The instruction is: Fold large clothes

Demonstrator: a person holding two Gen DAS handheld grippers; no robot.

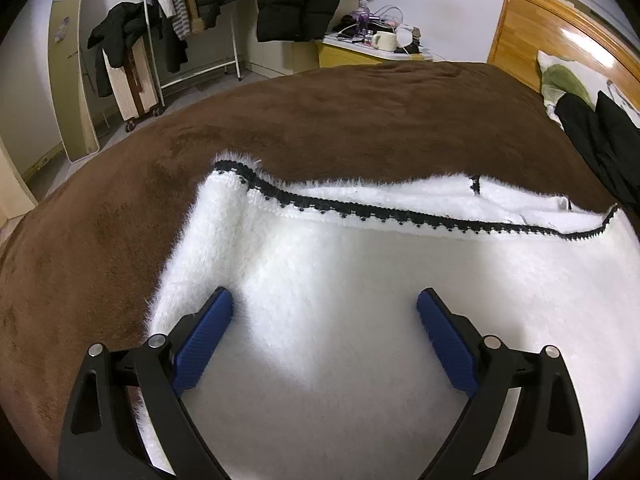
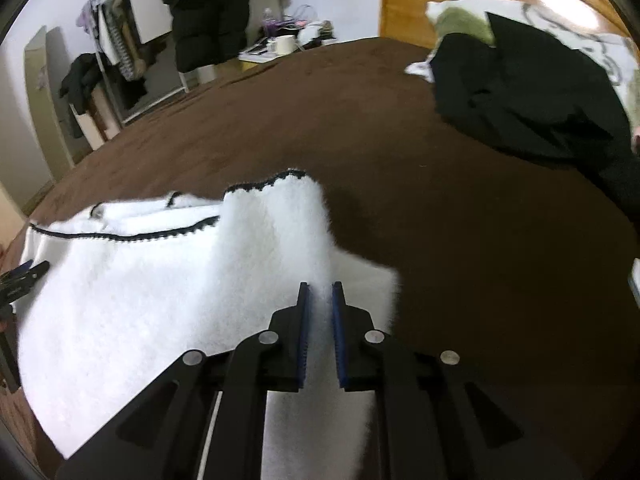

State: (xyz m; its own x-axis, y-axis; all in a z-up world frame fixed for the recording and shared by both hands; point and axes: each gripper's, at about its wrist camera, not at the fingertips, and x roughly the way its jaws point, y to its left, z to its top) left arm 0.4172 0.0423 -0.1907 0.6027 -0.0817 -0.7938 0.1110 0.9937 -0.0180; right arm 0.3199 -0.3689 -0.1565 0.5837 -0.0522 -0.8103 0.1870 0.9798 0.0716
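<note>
A fluffy white knitted garment (image 1: 320,340) with black scalloped trim (image 1: 360,210) lies spread on a brown bed blanket (image 1: 360,128). My left gripper (image 1: 325,294) hovers over the garment's left part, its jaws wide open with nothing between the blue pads (image 1: 200,344). In the right wrist view the garment (image 2: 140,280) has its right side drawn up into a ridge. My right gripper (image 2: 321,286) is shut on that ridge of white fabric. The left gripper's tip (image 2: 28,274) shows at the left edge of that view.
A black garment (image 2: 520,92) and a pillow (image 2: 460,20) lie near the wooden headboard (image 1: 560,32). Beyond the bed stand a cluttered yellow nightstand (image 1: 360,52), a hanging black coat (image 1: 296,0) and a clothes rack (image 1: 180,20). Bare blanket (image 2: 440,240) lies right of the white garment.
</note>
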